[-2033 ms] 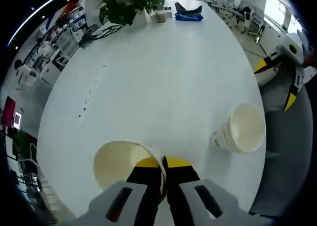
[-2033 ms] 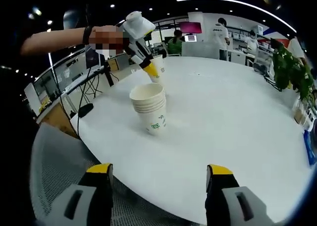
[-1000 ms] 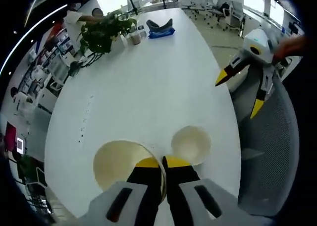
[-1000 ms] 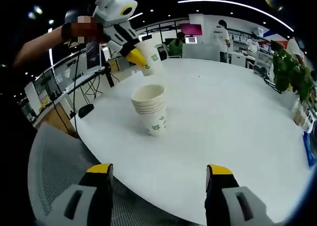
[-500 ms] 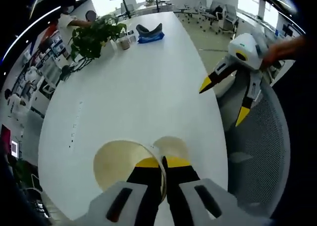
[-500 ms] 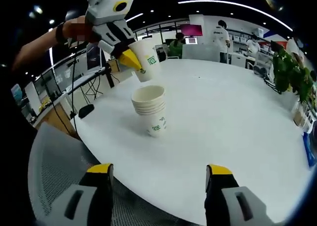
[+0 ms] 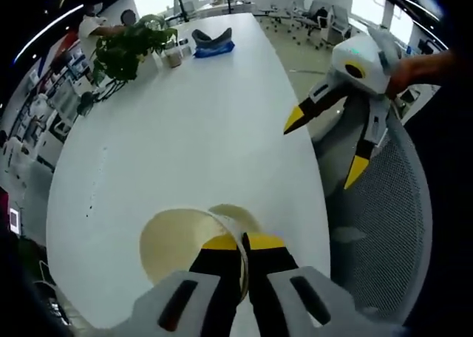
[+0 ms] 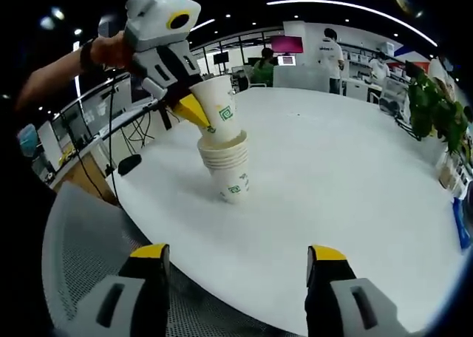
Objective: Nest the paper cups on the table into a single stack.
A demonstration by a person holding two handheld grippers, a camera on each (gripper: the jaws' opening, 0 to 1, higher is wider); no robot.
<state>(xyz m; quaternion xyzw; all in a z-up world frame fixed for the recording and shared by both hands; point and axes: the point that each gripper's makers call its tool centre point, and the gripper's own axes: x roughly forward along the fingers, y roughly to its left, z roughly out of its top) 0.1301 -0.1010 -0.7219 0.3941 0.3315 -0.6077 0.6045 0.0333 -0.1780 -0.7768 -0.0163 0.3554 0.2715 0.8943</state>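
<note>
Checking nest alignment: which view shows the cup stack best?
The right gripper view: the cup stack stands side-on on the table, with the left claw lowering a held cup into its top. The left gripper view gives just a sliver of the stack's rim behind the held cup.

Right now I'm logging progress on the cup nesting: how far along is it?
Done: several cups already sit nested as a stack on the table. In hand: the left gripper pinches a single cup by its rim, entering the stack's top. Left: seating and releasing it. The right gripper is open.
</note>
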